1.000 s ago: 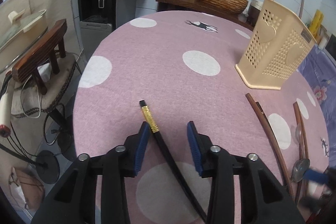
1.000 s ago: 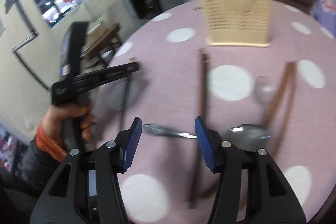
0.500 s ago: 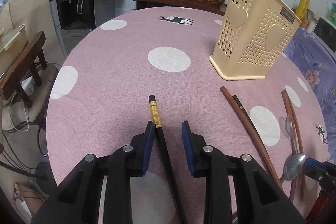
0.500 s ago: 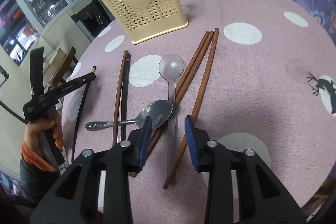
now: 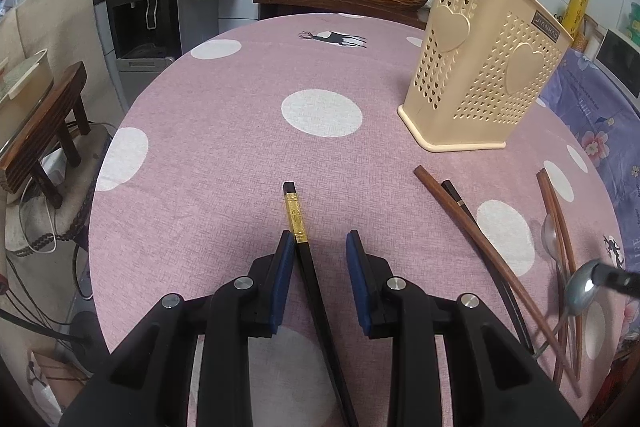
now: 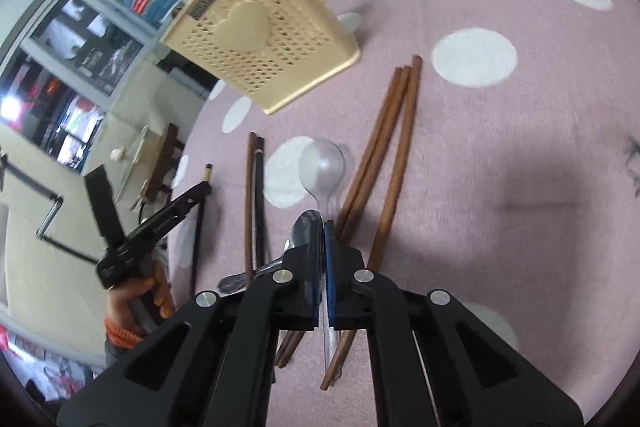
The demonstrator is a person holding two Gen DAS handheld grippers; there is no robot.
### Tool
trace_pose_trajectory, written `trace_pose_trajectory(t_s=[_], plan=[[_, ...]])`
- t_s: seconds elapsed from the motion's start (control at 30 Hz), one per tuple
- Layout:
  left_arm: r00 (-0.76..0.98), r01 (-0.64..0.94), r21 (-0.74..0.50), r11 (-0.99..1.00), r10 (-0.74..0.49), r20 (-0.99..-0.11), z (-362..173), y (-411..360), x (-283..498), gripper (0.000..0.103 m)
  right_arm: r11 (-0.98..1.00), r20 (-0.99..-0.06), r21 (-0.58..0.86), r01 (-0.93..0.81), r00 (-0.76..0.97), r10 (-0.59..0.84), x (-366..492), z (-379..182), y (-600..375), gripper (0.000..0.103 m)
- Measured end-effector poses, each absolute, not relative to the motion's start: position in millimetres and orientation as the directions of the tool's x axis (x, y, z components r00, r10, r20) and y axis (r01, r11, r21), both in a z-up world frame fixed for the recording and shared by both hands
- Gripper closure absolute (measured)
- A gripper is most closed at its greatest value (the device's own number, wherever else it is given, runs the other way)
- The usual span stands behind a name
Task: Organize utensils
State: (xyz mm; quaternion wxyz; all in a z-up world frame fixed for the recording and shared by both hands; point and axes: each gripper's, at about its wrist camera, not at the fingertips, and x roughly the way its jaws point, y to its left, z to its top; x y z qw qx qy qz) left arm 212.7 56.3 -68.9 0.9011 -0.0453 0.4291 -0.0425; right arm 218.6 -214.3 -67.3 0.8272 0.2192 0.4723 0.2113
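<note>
Where cloth [image 5: 224,155] lies bare, holder [image 5: 480,75] apart.

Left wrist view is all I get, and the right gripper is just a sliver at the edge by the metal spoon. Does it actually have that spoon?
Observer: Yes. In the right wrist view the right gripper is shut on the metal spoon, with the bowl pinched on edge between its pads.
Operator: Where does the handle go?
Observer: It sticks out to the left in that view, past the left finger, and crosses a brown chopstick.
Operator: Anything right under the gripper?
Observer: The clear plastic spoon. Its bowl lies just ahead of the fingertips and its handle runs back beneath the gripper.
Operator: Can you see my left gripper from there?
Observer: Yes. The left gripper is tipped down over the black chopstick, with a hand on its grip.
</note>
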Motion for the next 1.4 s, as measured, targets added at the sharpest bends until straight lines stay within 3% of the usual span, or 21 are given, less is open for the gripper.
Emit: trace_pose_trajectory(t_s=[0.07, 0.27, 0.4, 0.53, 0.77, 1.07, 1.17, 1.2, 1.27, 1.4], plan=[[0.628, 0.039, -0.118, 0.992, -0.116, -0.769, -68.9, 56.2, 212.8, 0.075, 0.86, -0.711, 0.467, -0.205, 0.491, 0.504, 218.8, -47.6, -216.0, 0.1], [0.629, 0.04, -0.123, 0.992, -0.121, -0.768, -69.1, 56.3, 212.8, 0.075, 0.856, -0.712, 0.384, -0.346, 0.48, 0.513, 207.7, -9.8, -221.7, 0.101], [0.628, 0.04, -0.129, 0.991, -0.125, -0.768, -69.1, 56.8, 212.8, 0.075, 0.888, -0.761, 0.296, -0.353, 0.474, 0.443, 203.9, -3.7, -241.5, 0.101], [0.629, 0.04, -0.134, 0.99, -0.129, -0.767, -69.3, 57.4, 212.6, 0.075, 0.864, -0.771, 0.37, -0.342, 0.406, 0.491, 217.8, -15.0, -267.8, 0.101], [0.629, 0.034, -0.127, 0.991, -0.12, -0.768, -69.3, 56.5, 213.0, 0.075, 0.901, -0.847, 0.343, -0.265, 0.328, 0.419, 274.9, -49.0, -293.1, 0.099], [0.628, 0.035, -0.115, 0.993, -0.111, -0.77, -69.0, 54.4, 213.5, 0.073, 0.922, -0.863, 0.362, -0.141, 0.323, 0.388, 336.1, -88.5, -289.8, 0.097], [0.628, 0.038, -0.11, 0.993, -0.109, -0.771, -69.3, 53.4, 213.5, 0.072, 0.926, -0.852, 0.359, -0.119, 0.364, 0.377, 334.2, -83.4, -284.9, 0.082], [0.628, 0.038, -0.109, 0.993, -0.109, -0.771, -69.4, 52.9, 213.5, 0.071, 0.94, -0.854, 0.326, -0.098, 0.397, 0.337, 329.6, -79.4, -283.0, 0.066], [0.628, 0.039, -0.108, 0.993, -0.108, -0.77, -69.5, 52.0, 213.6, 0.069, 0.958, -0.841, 0.276, -0.08, 0.463, 0.281, 317.0, -69.7, -277.7, 0.051], [0.629, 0.039, -0.109, 0.993, -0.109, -0.77, -69.5, 51.5, 214.2, 0.068, 0.981, -0.815, 0.18, -0.071, 0.548, 0.189, 289.2, -55.0, -265.7, 0.051]])
